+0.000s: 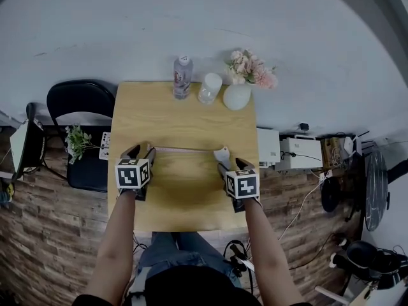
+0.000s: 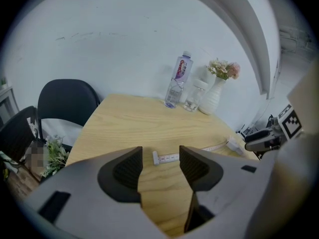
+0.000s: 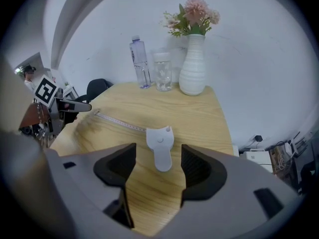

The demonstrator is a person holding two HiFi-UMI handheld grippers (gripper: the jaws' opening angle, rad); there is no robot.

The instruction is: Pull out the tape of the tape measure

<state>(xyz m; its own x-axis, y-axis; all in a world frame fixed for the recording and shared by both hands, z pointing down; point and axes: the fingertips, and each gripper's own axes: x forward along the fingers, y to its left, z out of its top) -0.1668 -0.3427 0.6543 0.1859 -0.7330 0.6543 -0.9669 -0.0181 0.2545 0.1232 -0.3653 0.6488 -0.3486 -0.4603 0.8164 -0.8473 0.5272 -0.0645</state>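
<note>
A small white tape measure case (image 3: 159, 146) lies flat on the wooden table (image 1: 185, 123), a little beyond my right gripper (image 3: 157, 171). Its tape (image 1: 185, 149) is drawn out leftward across the table to its end tab (image 2: 156, 158). That tab rests on the wood just past my left gripper (image 2: 160, 169). Both grippers stand open with only bare wood between their pads. In the head view the left gripper (image 1: 141, 152) and right gripper (image 1: 231, 166) sit at the two ends of the tape.
At the table's far edge stand a water bottle (image 1: 182, 77), a clear jar (image 1: 209, 88) and a white vase of pink flowers (image 1: 238, 94). A black chair (image 1: 80, 104) is left of the table. A small plant (image 1: 76, 141) and white boxes (image 1: 280, 149) flank it.
</note>
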